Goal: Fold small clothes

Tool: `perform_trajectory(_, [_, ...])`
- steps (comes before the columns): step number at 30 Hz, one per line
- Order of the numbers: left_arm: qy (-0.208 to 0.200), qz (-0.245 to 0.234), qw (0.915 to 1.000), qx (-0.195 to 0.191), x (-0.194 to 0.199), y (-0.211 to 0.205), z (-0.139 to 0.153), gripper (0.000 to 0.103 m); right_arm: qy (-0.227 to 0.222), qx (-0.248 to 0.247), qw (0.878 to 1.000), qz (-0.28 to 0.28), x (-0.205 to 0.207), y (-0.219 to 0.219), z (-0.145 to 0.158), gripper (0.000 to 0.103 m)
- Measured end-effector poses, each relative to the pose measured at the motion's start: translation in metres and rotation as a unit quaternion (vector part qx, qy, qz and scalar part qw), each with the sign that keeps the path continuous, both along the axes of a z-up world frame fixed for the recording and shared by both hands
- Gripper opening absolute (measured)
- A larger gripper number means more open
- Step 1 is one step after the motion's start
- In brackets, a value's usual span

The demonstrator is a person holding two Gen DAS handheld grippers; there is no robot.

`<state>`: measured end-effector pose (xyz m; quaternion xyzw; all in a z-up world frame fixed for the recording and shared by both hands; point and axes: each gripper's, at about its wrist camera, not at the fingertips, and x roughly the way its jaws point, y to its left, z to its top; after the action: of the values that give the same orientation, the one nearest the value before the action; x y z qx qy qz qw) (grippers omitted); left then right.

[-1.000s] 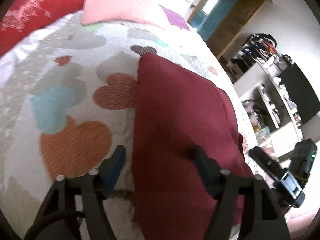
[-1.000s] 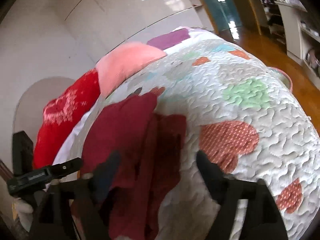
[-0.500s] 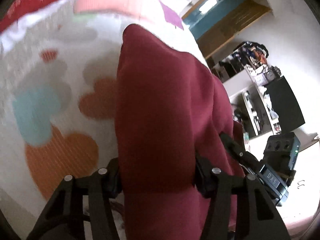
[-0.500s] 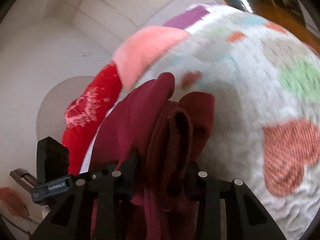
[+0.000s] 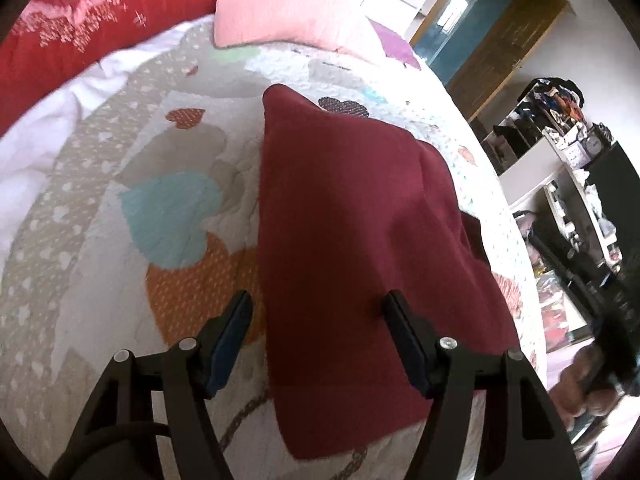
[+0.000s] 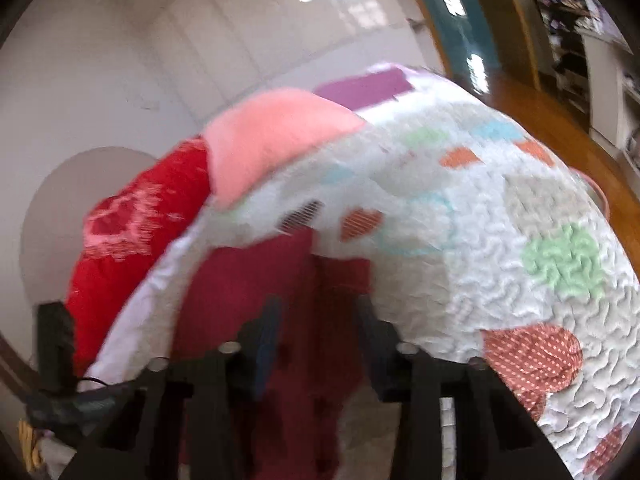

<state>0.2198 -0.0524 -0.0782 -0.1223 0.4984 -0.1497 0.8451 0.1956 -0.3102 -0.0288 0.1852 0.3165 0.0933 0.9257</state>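
A dark red garment (image 5: 352,240) lies folded on the heart-patterned quilt (image 5: 168,216) of the bed. In the left wrist view my left gripper (image 5: 318,320) is open above the garment's near part, one finger over the quilt, the other over the cloth. In the blurred right wrist view the garment (image 6: 256,304) lies below my right gripper (image 6: 316,312), whose fingers stand apart around a fold of it without pinching it.
A red pillow (image 5: 80,28) and a pink pillow (image 5: 280,8) lie at the head of the bed. Shelves with clutter (image 5: 568,184) stand to the right. A wooden floor (image 6: 552,120) lies beyond the bed. A pink basin rim (image 6: 600,196) shows beside the bed.
Both grippers had closed on the garment and lifted it half a second ago; now both have opened and the garment lies flat on the quilt.
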Motion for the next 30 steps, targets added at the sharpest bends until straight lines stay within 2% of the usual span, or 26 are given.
perform_trajectory(1, [-0.005,0.003,1.0000,0.004,-0.006,0.001,0.001,0.067,-0.006,0.002,1.000,0.027,-0.003,0.012,0.004,0.024])
perform_trajectory(4, [-0.023,0.008,0.9993,0.029,-0.025,0.001,0.003,0.067,0.011,-0.010,0.997,0.079,-0.005,0.041,-0.006,0.023])
perform_trajectory(6, [-0.044,0.005,0.9972,0.061,-0.038,-0.001,0.009,0.067,0.048,-0.045,0.995,0.075,0.000,0.052,-0.027,0.023])
perform_trajectory(8, [-0.061,-0.002,0.9945,0.085,-0.050,-0.004,0.013,0.067,0.087,-0.079,0.992,0.052,0.008,0.053,-0.055,0.018])
perform_trajectory(9, [-0.065,-0.004,0.9939,0.089,-0.053,-0.004,0.014,0.068,0.088,-0.091,0.991,0.041,0.006,0.050,-0.064,0.018])
perform_trajectory(12, [-0.080,-0.012,0.9909,0.108,-0.065,-0.008,0.017,0.068,0.072,-0.110,0.991,0.028,-0.010,0.052,-0.058,0.019])
perform_trajectory(13, [-0.080,-0.015,0.9898,0.116,-0.069,-0.010,0.017,0.068,0.068,-0.112,0.991,0.021,-0.012,0.052,-0.055,0.022])
perform_trajectory(16, [-0.077,-0.015,0.9895,0.122,-0.075,-0.012,0.014,0.068,0.029,-0.091,0.995,0.010,-0.028,0.049,-0.035,0.022])
perform_trajectory(19, [-0.069,-0.014,0.9892,0.129,-0.078,-0.013,0.010,0.068,0.007,-0.099,0.995,0.009,-0.023,0.053,-0.019,0.022])
perform_trajectory(22, [-0.071,-0.012,0.9870,0.143,-0.083,-0.015,0.009,0.068,0.013,-0.100,0.995,0.017,-0.002,0.057,-0.014,0.022])
perform_trajectory(24, [-0.075,-0.013,0.9851,0.154,-0.085,-0.016,0.009,0.068,0.043,-0.102,0.993,0.026,0.021,0.060,-0.025,0.025])
perform_trajectory(26, [-0.077,-0.014,0.9840,0.160,-0.086,-0.017,0.009,0.068,0.102,-0.103,0.989,0.032,0.044,0.058,-0.053,0.035])
perform_trajectory(28, [-0.079,-0.019,0.9829,0.165,-0.089,-0.018,0.008,0.068,0.100,-0.094,0.990,0.031,0.046,0.054,-0.061,0.035])
perform_trajectory(30, [-0.084,-0.023,0.9813,0.172,-0.091,-0.018,0.008,0.068,0.089,-0.089,0.992,0.027,0.040,0.052,-0.052,0.035])
